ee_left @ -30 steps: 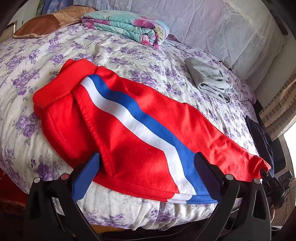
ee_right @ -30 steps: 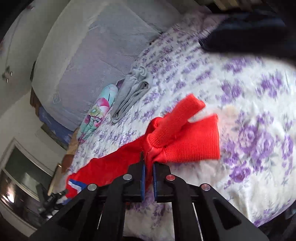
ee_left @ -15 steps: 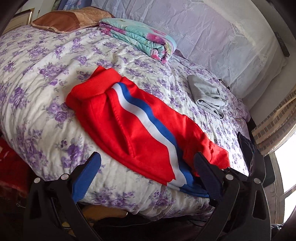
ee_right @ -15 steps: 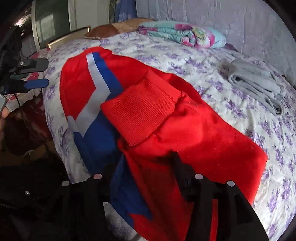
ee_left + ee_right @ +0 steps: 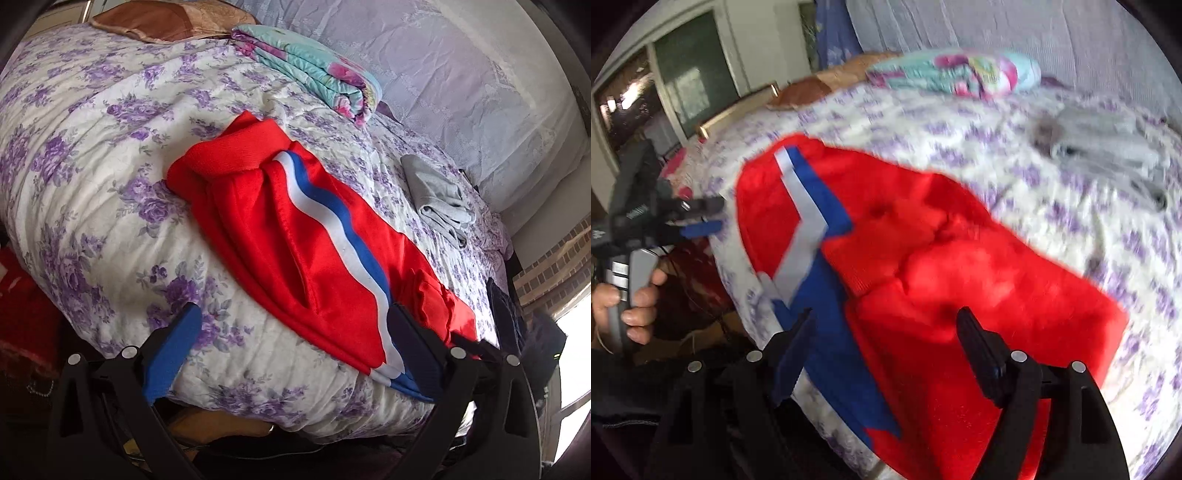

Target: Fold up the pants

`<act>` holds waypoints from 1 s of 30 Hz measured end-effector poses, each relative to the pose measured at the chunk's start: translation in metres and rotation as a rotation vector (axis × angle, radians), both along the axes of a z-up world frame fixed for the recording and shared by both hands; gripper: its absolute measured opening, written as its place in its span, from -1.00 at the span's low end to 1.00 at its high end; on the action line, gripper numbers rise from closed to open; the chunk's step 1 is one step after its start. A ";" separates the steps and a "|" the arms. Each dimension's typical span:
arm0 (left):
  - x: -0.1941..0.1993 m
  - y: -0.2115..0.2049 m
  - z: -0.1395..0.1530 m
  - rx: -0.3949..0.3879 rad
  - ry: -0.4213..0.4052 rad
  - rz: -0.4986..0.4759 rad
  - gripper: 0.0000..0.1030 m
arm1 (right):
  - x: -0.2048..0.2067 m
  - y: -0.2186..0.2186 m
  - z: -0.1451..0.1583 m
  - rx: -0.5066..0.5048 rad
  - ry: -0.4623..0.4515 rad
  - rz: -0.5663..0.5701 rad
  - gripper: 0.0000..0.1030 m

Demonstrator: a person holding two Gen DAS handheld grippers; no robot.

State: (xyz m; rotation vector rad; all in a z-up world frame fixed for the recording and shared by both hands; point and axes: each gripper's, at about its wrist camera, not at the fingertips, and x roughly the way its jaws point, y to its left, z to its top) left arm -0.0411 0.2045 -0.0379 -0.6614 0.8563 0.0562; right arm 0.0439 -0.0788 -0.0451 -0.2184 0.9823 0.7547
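Left wrist view: the left tongs [image 5: 291, 350] hang apart and empty at the edge of the bed [image 5: 81, 155], where one pair of red pants [image 5: 295, 236] lies doubled over, its striped hem spilling past the mattress edge. Also on the bed: one folded blanket [image 5: 314, 77], one grey garment [image 5: 439, 199].

Right wrist view, blurred: the right tongs [image 5: 886, 350] are spread apart, gripping nothing, above the pants. The overhanging end may well slide off and undo the fold.
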 end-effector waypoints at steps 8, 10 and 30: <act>0.029 0.039 -0.014 -0.235 -0.101 0.075 0.91 | -0.029 -0.046 0.027 0.224 -0.090 -0.057 0.57; 0.039 0.048 -0.020 -0.350 -0.121 0.101 0.91 | -0.028 -0.061 0.026 0.259 -0.058 -0.095 0.59; 0.040 -0.112 0.103 0.234 -0.363 -0.260 -0.72 | -0.026 -0.189 0.016 0.472 -0.037 -0.417 0.58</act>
